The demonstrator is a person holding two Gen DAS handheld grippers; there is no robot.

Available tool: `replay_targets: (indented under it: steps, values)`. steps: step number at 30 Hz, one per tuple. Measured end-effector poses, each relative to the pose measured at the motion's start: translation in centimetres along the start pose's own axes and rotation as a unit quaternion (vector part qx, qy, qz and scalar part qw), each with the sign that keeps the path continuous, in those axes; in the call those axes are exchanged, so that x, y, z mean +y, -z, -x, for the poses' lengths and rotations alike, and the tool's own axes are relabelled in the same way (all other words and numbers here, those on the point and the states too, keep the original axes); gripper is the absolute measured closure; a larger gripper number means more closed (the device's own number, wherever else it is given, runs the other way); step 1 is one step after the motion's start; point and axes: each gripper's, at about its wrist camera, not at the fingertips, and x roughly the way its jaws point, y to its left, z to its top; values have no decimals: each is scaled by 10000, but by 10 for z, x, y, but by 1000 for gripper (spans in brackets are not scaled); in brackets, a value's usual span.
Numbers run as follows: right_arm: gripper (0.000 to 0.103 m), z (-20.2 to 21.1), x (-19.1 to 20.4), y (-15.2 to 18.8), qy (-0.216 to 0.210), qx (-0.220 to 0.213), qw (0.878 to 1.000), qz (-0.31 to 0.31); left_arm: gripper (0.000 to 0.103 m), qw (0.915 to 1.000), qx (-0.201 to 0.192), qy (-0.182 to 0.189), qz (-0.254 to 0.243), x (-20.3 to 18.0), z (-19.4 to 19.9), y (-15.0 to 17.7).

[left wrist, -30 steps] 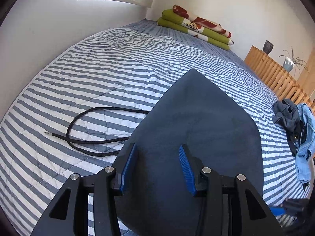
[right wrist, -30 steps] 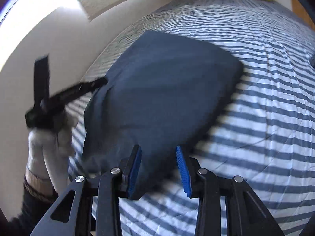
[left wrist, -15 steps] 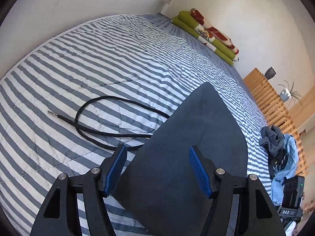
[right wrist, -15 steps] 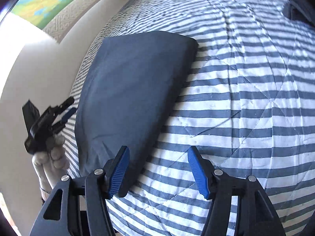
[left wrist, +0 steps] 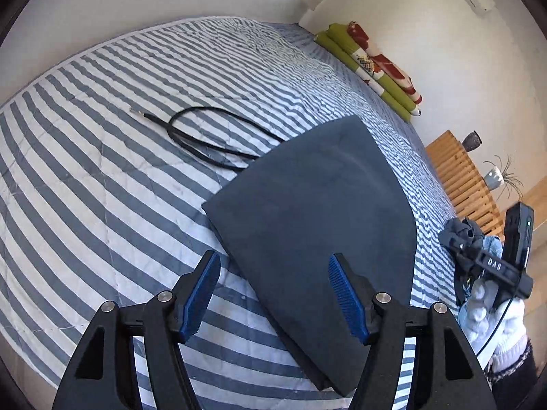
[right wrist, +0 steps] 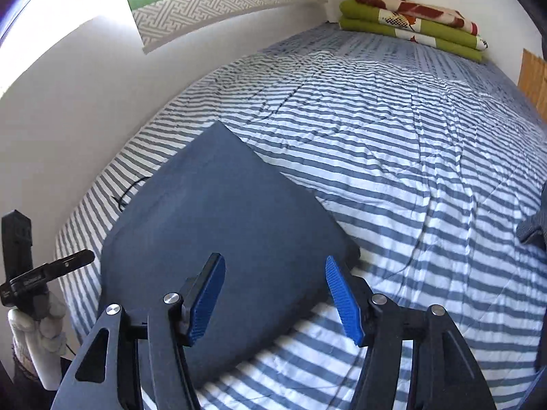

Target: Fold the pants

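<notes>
Folded dark navy pants [left wrist: 314, 225] lying flat as a compact slab on the bed [left wrist: 102, 205], which is covered by a blue-and-white striped quilt. The left hand-held gripper [left wrist: 273, 297] hangs above the near corner of the pants, its blue-padded jaws wide apart and empty; they have just been opening, and the cloth lies below them, untouched. The right hand-held gripper [right wrist: 275, 299] is poised likewise over the opposite near edge of the pants, jaws spread, nothing clasped between them, having also just opened. A black cord [left wrist: 205, 136] lies looped on the quilt just beside the far-left edge of the pants, one stretch running under it. Folded green bedding with a red pattern [right wrist: 413, 24] is stacked at the far end of the bed against the wall. A heap of blue clothes [left wrist: 478, 239] rests at the bed's right margin, well apart from the pants. Each gripper is carried by a white-gloved hand [left wrist: 492, 314].
</notes>
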Motion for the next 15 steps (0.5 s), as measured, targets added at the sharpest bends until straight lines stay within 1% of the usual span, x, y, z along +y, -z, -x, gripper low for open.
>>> replay_targets:
  steps: [1, 4, 5, 6, 7, 8, 10, 13, 15]
  values:
    - [46, -7, -2, -6, 12, 131, 9998, -133, 34, 10000, 32, 31, -33, -2, -2, -2]
    - [45, -16, -22, 17, -303, 443, 9946, -887, 33, 9991, -166, -9, -384, -16, 1, -25]
    - [45, -18, -25, 24, -418, 528, 9912, -1141, 30, 9984, -188, 82, -526, -20, 1, -37]
    - [45, -18, -29, 37, -553, 604, 9870, -1384, 23, 9976, -141, 210, -642, -24, -2, -52]
    - [45, -19, -31, 48, -643, 666, 9826, -1608, 20, 9964, -26, 314, -782, -28, -9, -65]
    - [45, -21, -31, 58, -724, 748, 9781, -1801, 20, 9938, 234, 428, -1002, -31, -20, -80]
    - [45, -26, -27, 79, -947, 870, 9707, -2030, 20, 9888, 780, 555, -1145, -29, -47, -103]
    - [45, -31, -16, 104, -1229, 878, 9606, -2334, 20, 9814, 1568, 657, -891, -18, -90, -128]
    - [45, -31, -10, 109, -1219, 737, 9610, -2371, 20, 9769, 1841, 662, -857, -17, -109, -134]
